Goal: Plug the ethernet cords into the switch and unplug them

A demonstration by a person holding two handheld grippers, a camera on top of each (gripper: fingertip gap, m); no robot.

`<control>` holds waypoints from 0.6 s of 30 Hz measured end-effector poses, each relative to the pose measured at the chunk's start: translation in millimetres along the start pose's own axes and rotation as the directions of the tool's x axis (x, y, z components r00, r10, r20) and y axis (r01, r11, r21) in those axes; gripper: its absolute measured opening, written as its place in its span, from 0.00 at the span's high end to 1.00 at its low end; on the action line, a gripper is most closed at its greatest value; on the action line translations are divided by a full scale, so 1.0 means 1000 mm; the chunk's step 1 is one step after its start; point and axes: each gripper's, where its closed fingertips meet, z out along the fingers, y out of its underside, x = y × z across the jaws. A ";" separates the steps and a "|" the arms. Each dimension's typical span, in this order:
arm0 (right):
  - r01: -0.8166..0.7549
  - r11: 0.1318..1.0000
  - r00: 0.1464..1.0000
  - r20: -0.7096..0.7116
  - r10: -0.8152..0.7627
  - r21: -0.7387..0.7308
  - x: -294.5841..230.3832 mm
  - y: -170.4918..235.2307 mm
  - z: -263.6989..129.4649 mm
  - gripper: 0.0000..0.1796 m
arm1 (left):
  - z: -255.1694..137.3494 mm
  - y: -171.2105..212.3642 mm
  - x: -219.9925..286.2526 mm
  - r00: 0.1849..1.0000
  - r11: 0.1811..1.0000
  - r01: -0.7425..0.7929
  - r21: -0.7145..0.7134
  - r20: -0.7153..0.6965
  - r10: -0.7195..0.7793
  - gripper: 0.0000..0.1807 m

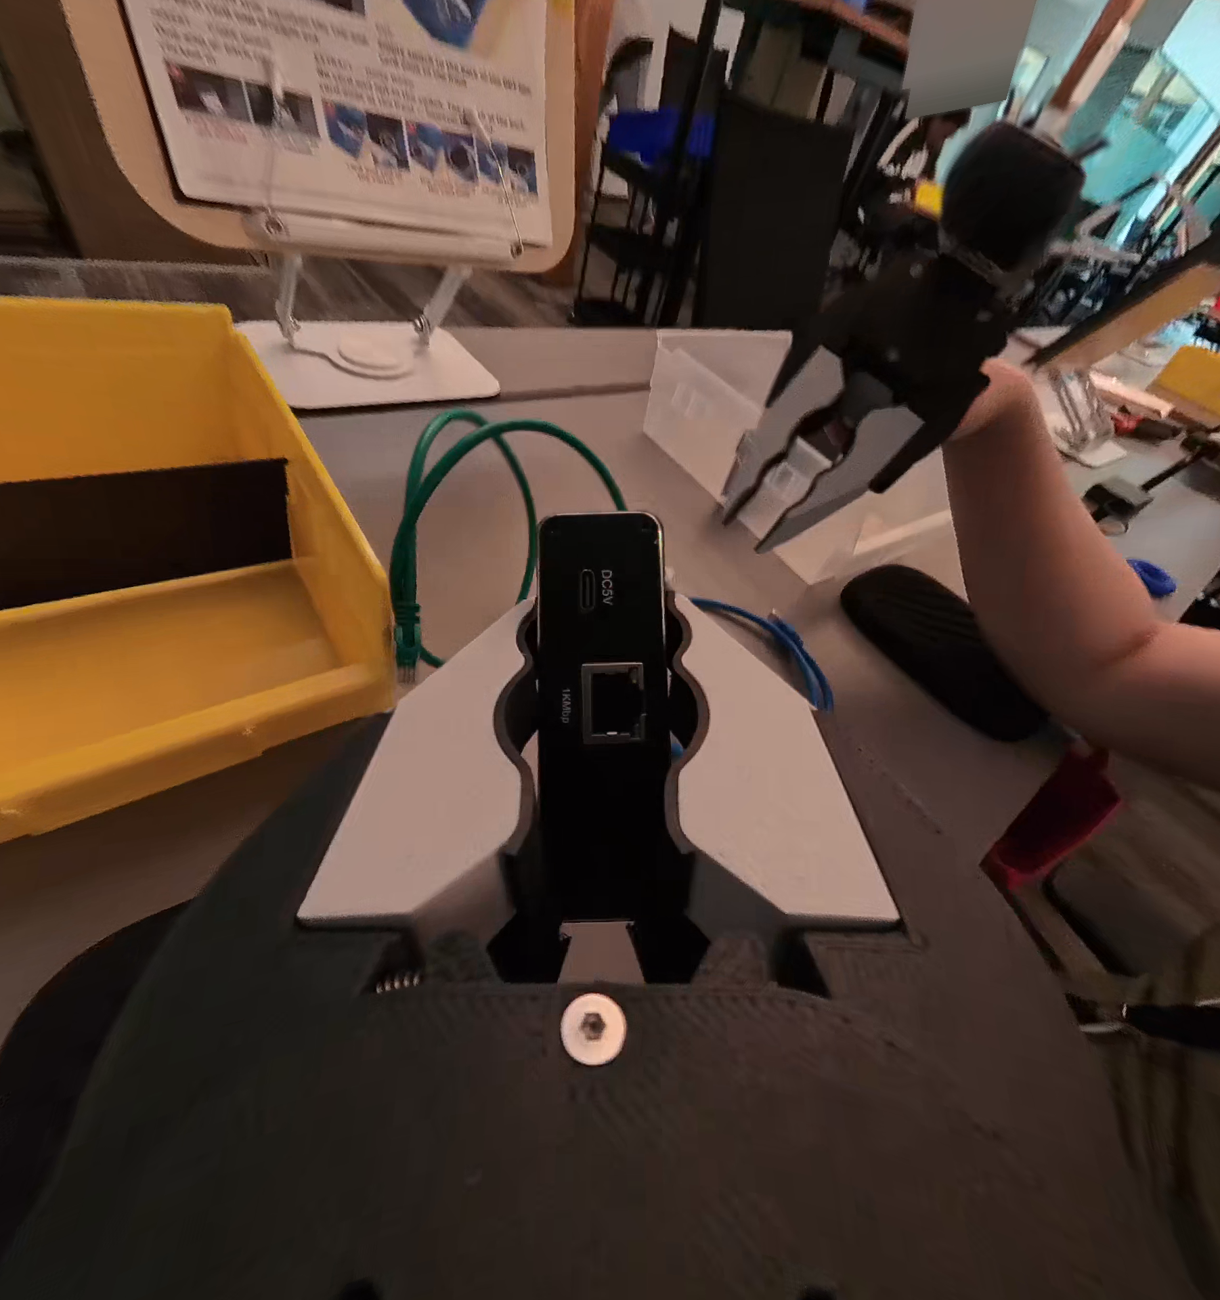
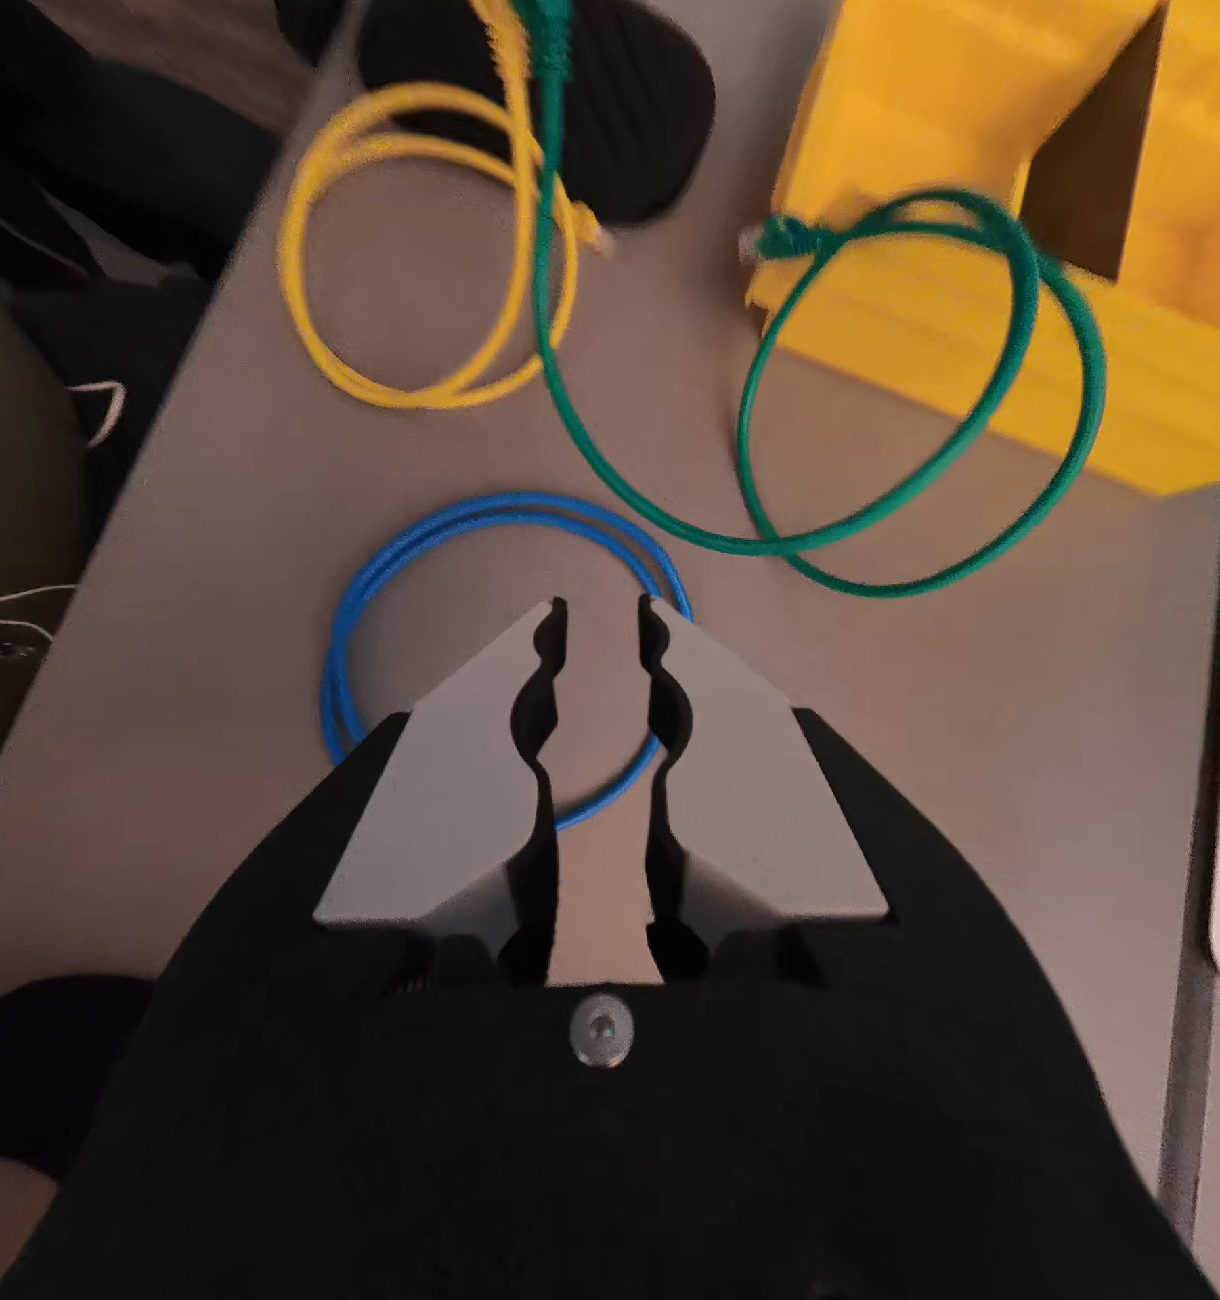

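The left tool (image 1: 601, 619) clamps the black switch (image 1: 599, 675) upright above the bench (image 2: 255, 534) — the right tool (image 2: 596, 612) hangs open and empty over the coiled blue cord (image 2: 452, 520), green cord (image 2: 931, 556) nearby.

Switch (image 1: 600, 675) sits between the jaws of the left gripper (image 1: 601, 619), above the table (image 1: 593, 422). Bin (image 1: 136, 563) to its left on the table. One cord (image 1: 452, 492) lies behind the switch, beside the bin; another cord (image 1: 790, 647) to the right. Document stand (image 1: 375, 366) at the far edge. Right gripper (image 1: 755, 527) hangs over the table, right of the switch.
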 end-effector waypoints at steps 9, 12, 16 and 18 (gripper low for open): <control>0.011 0.934 0.996 0.081 -0.043 0.356 -0.027 -0.090 0.025 0.70 | 0.038 0.046 0.032 0.958 0.926 -0.283 -0.250 -0.114 0.262 0.82; -0.008 0.948 0.993 0.111 -0.028 0.318 -0.039 -0.095 0.044 0.65 | 0.045 0.046 0.047 0.928 0.891 -0.364 -0.272 -0.182 0.324 0.82; -0.002 0.962 0.990 0.140 -0.037 0.272 -0.045 -0.090 0.064 0.81 | 0.051 0.040 0.066 0.889 0.857 -0.441 -0.268 -0.261 0.376 0.82; -0.024 0.957 0.987 0.158 -0.023 0.290 -0.045 -0.093 0.060 0.82 | 0.051 0.030 0.066 0.887 0.864 -0.446 -0.233 -0.244 0.392 0.79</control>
